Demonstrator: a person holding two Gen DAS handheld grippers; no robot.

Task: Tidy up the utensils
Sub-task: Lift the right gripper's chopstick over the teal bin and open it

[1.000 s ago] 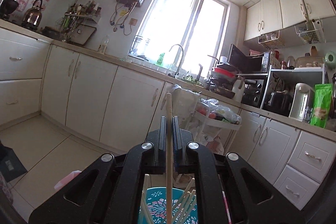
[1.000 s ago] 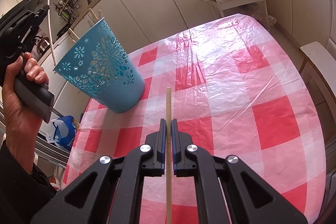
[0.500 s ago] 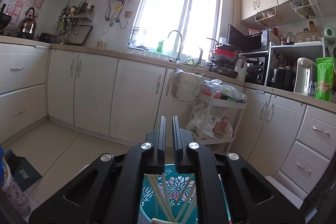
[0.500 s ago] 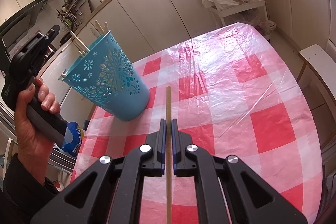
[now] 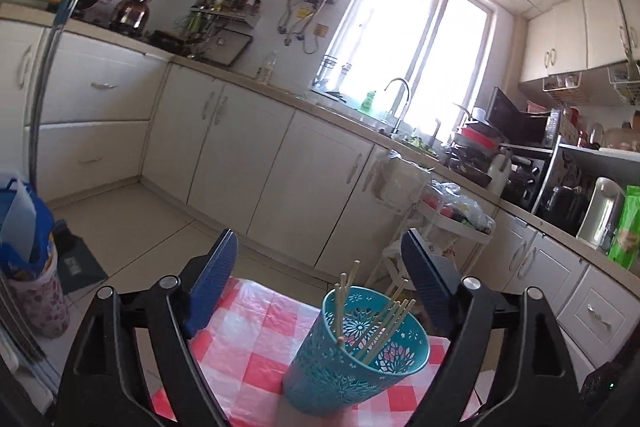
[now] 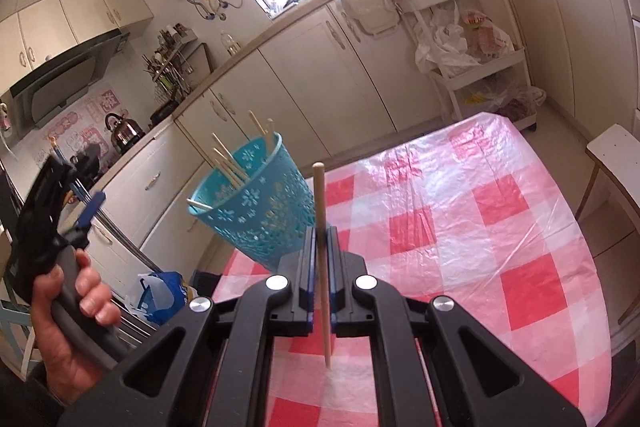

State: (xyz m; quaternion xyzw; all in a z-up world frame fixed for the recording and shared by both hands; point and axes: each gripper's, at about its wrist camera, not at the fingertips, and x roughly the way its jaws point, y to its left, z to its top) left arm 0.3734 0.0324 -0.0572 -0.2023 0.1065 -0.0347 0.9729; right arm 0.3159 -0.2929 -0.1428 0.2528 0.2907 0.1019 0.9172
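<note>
Progress: mostly done, I'd say. A bunch of chopsticks (image 5: 376, 323) already stood in the cup (image 5: 356, 359), and one more was waiting to go in.
Left: that last chopstick (image 6: 322, 259), as far as I could see. The tablecloth (image 6: 460, 219) showed no other utensils (the parts behind the grippers I couldn't check).
Right gripper (image 6: 319, 269): jaws clamped on the chopstick, pinching it around mid-length, stick upright, just beside the cup.
Left gripper (image 5: 320, 279): jaws spread wide, nothing between them, hovering above and behind the cup.
Cup: teal plastic with cut-out flower patterns, near the table's edge, on the red-and-white check.
Chopsticks: thin pale wood, leaning every which way, tips poking over the rim.
Guess: drop the last one in and it's done.
</note>
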